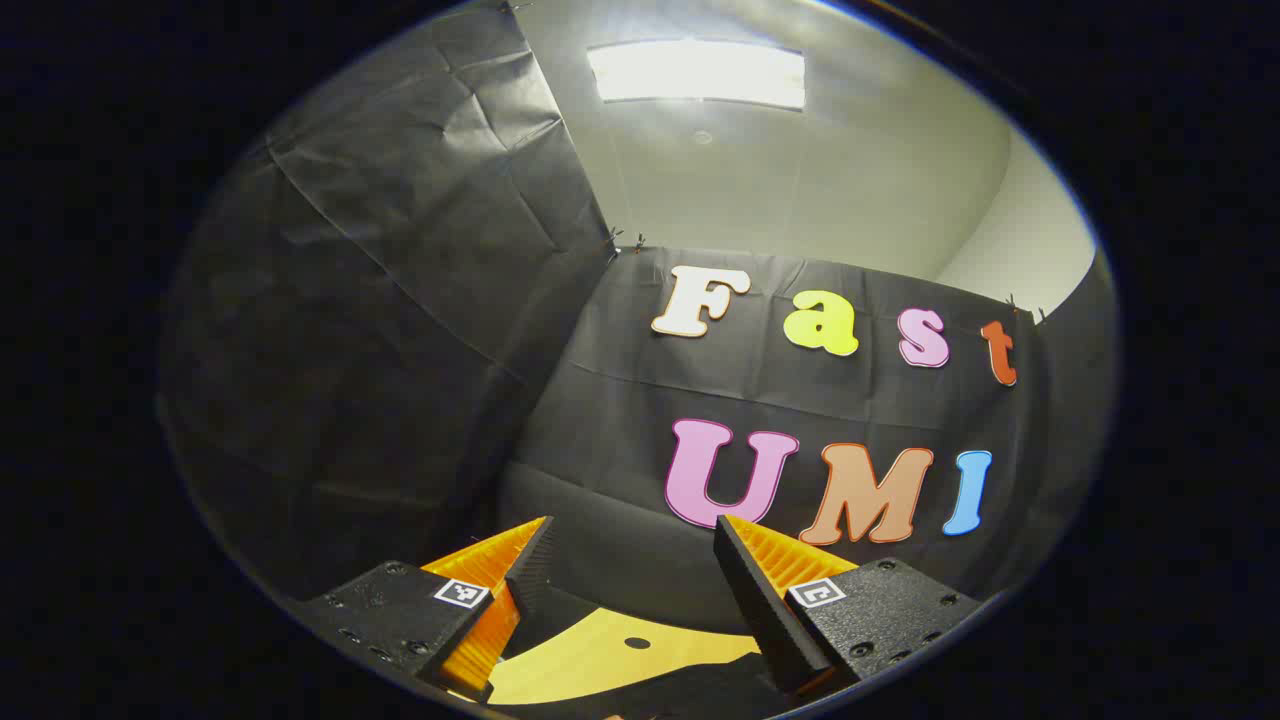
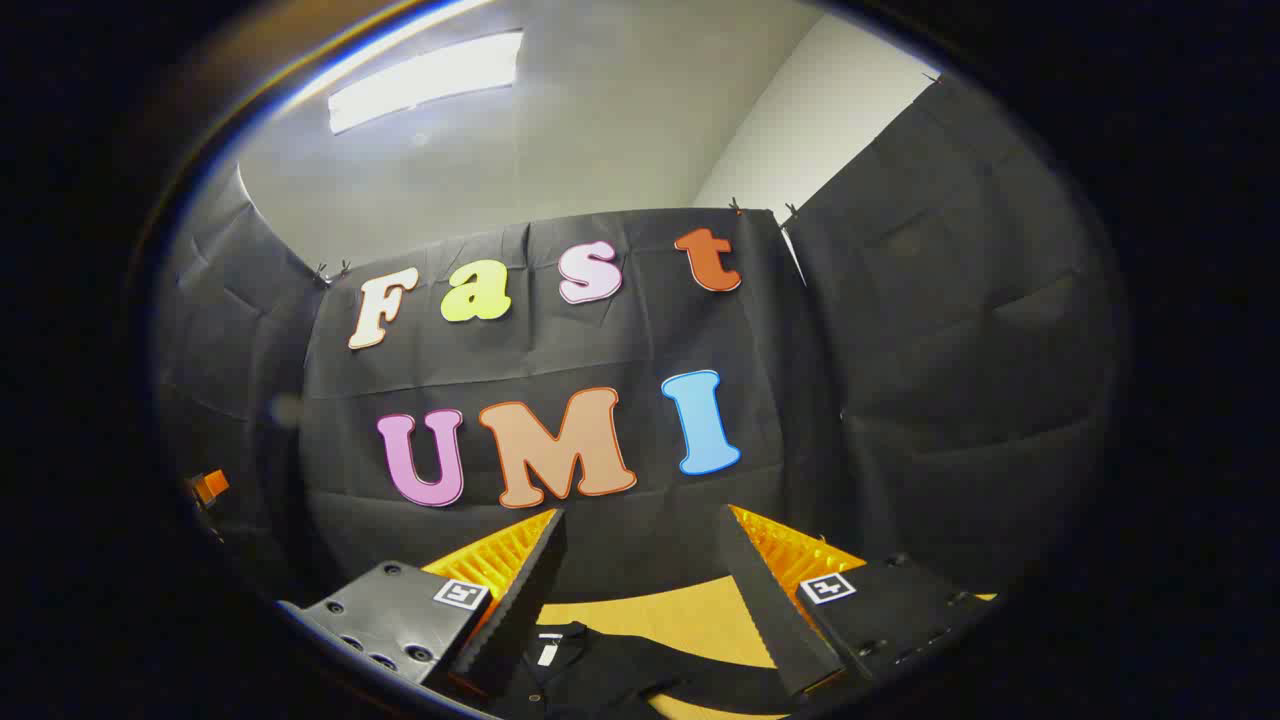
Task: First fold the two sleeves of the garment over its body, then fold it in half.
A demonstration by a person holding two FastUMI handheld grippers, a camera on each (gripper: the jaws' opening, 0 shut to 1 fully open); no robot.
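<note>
A black garment [image 2: 600,675] lies on a yellow wooden table [image 2: 690,610], its collar with a white tag low in the right gripper view. My right gripper [image 2: 640,530] hangs open above it, tilted up toward the booth wall, with nothing between its orange and black fingers. In the left gripper view a dark strip of the garment [image 1: 690,690] shows at the bottom edge on the table [image 1: 590,650]. My left gripper [image 1: 632,535] is also open and empty, raised above the table.
Black cloth walls enclose the table on three sides. A ceiling light [image 1: 697,73] glows overhead. A small orange part [image 2: 210,486] shows at the far left of the right gripper view. The table has a dark hole [image 1: 637,642].
</note>
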